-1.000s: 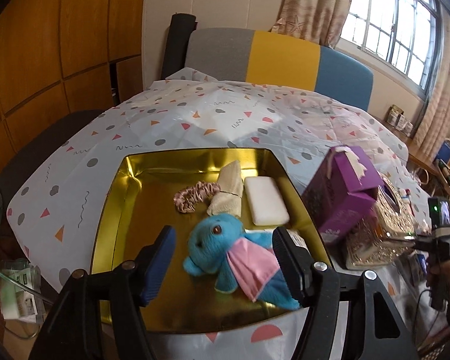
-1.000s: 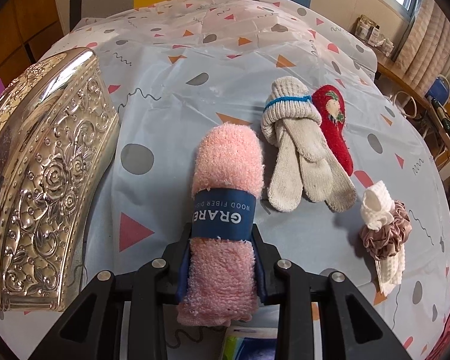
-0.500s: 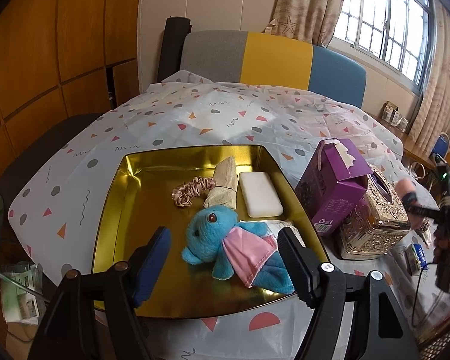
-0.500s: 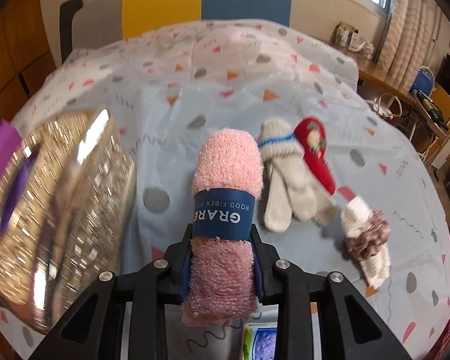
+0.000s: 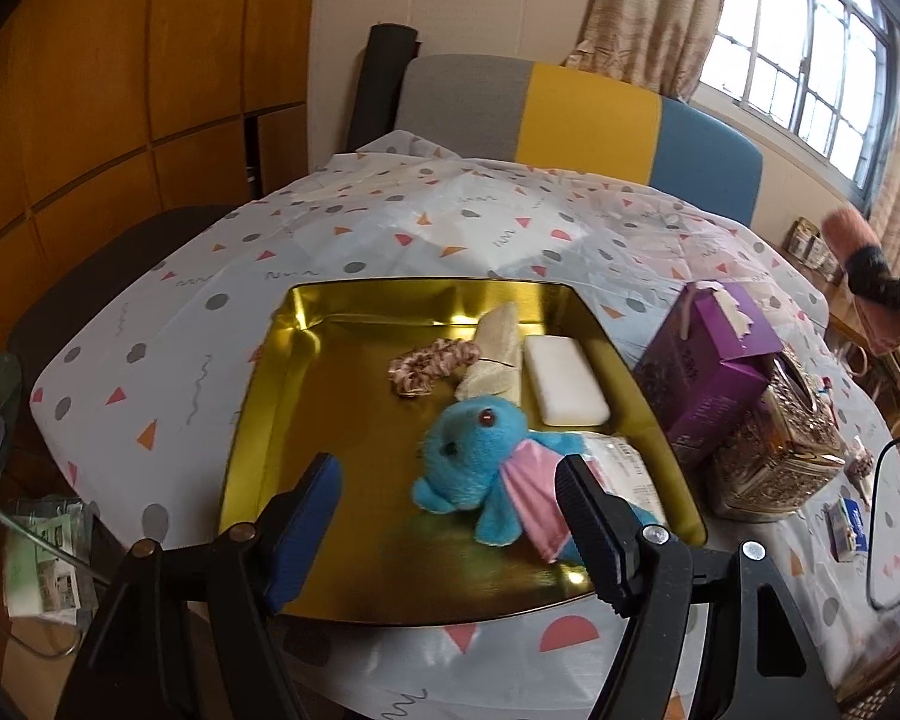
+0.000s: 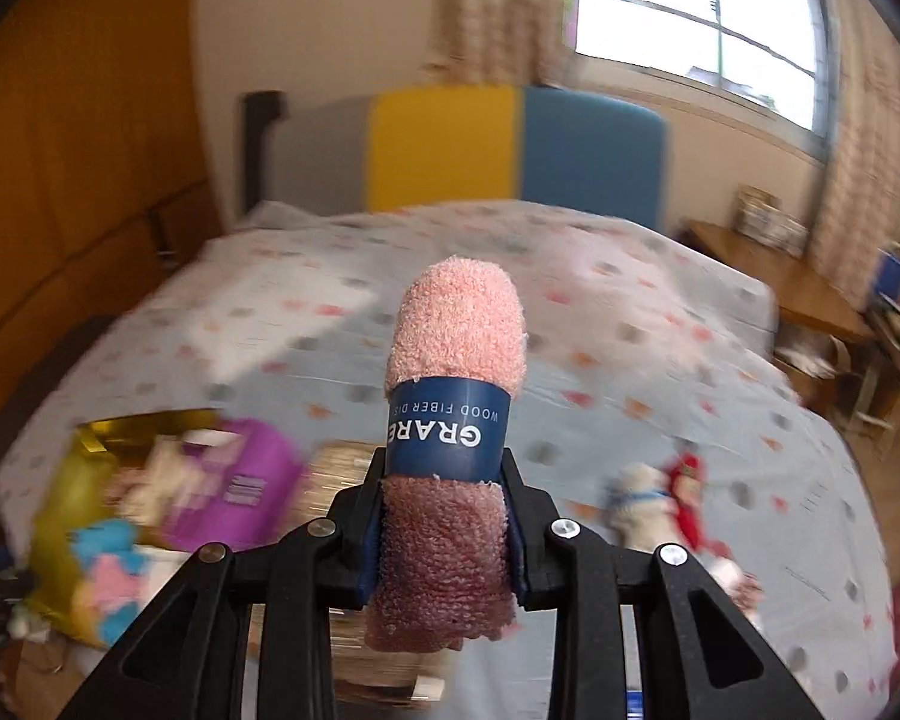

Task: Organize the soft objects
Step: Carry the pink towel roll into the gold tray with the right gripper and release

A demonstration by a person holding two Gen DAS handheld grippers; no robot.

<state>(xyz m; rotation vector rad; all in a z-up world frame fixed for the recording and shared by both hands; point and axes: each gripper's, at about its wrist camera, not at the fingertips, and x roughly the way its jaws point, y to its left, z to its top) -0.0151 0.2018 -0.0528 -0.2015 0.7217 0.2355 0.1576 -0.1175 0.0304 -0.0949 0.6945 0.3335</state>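
Our right gripper (image 6: 444, 516) is clamped on the rolled pink terry cloth with its dark blue paper band (image 6: 450, 420), whose long axis runs straight out along the fingers, lifted clear of the patterned tabletop (image 6: 630, 360). The shallow gold metal tray (image 5: 258, 420) lies down to its left. Our left gripper (image 5: 450, 516) hangs spread and empty over the tray's near edge, the fluffy blue plush toy (image 5: 474, 450) between its fingers, so we judge the right hand must carry the roll leftward and down.

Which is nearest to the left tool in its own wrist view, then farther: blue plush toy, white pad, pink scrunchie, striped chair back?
1. Blue plush toy, between the open left tool's tips.
2. White pad and pink scrunchie, mid-tray; too close to call.
3. Striped chair back, beyond the table.
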